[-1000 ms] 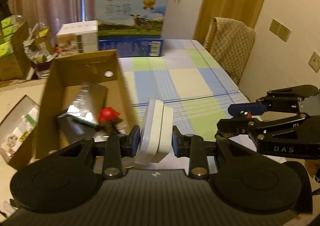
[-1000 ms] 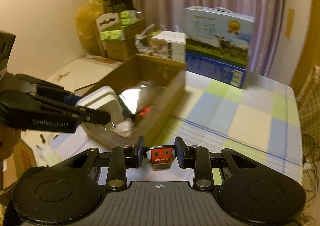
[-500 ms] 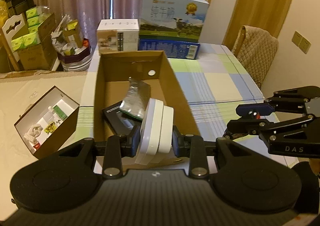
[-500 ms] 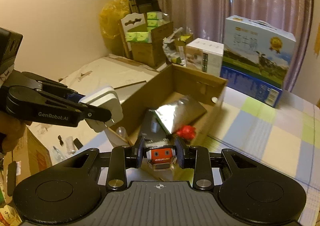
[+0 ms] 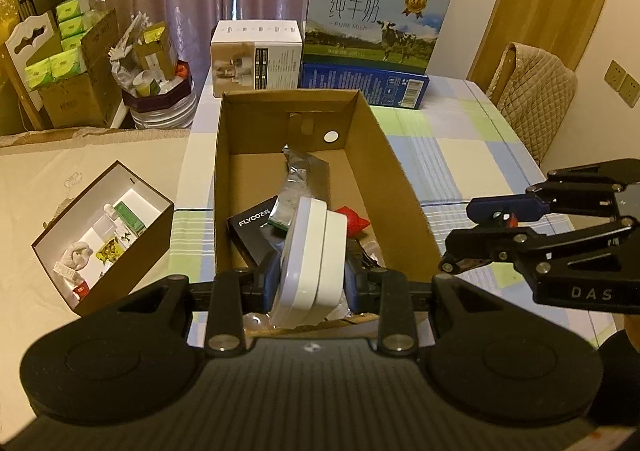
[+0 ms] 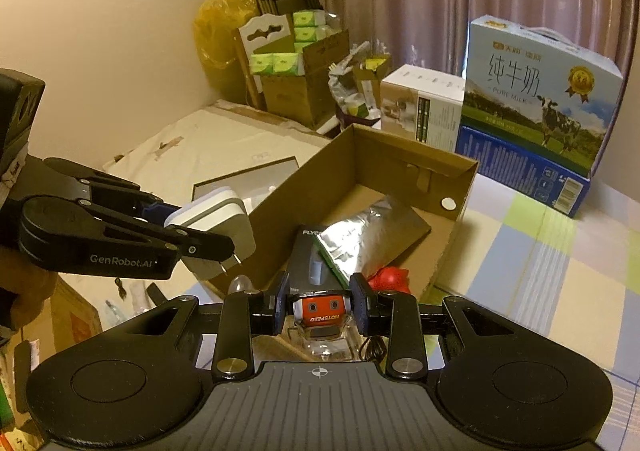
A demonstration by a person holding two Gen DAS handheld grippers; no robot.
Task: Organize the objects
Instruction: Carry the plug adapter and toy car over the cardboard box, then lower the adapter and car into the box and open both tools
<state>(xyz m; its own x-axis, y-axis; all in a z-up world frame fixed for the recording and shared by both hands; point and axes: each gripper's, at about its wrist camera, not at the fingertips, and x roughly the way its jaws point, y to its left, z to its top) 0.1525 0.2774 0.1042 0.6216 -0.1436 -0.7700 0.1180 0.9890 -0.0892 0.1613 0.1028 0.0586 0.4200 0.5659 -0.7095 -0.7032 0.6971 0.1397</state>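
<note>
Nearest the left wrist camera, the left gripper (image 5: 310, 271) has its fingers (image 5: 269, 278) pinching a white adapter (image 5: 311, 259) across its thin faces, so that the flat body stands on edge with its long side running up and away from the camera. In the right wrist view the same adapter (image 6: 216, 225) shows two metal prongs pointing down and hangs just outside the near left corner of the cardboard box (image 6: 448, 247). From the left camera the box (image 5: 396, 187) opens directly ahead of and below the adapter, so the judgement is that a short move forward and down would bring it inside.

The right gripper (image 6: 320, 305) has its fingers closed on a small orange toy car (image 6: 322, 313) marked HOTSPEED, held at the near end of the box, nearer the contents than the adapter is. It seems the better placed of the two for a release.

Inside the box lie a black FLYCO box (image 5: 250, 225), a silver foil pouch (image 5: 298, 187) resting partly over it, and a red soft item (image 5: 352, 217) near the right wall. The far half of the floor looks bare.

Beyond the box on the bench (image 5: 460, 147) stand a white carton (image 5: 256, 59) and a milk carton case (image 5: 376, 27). To the left, off the bench, lies an open small box of oddments (image 5: 104, 235).
</note>
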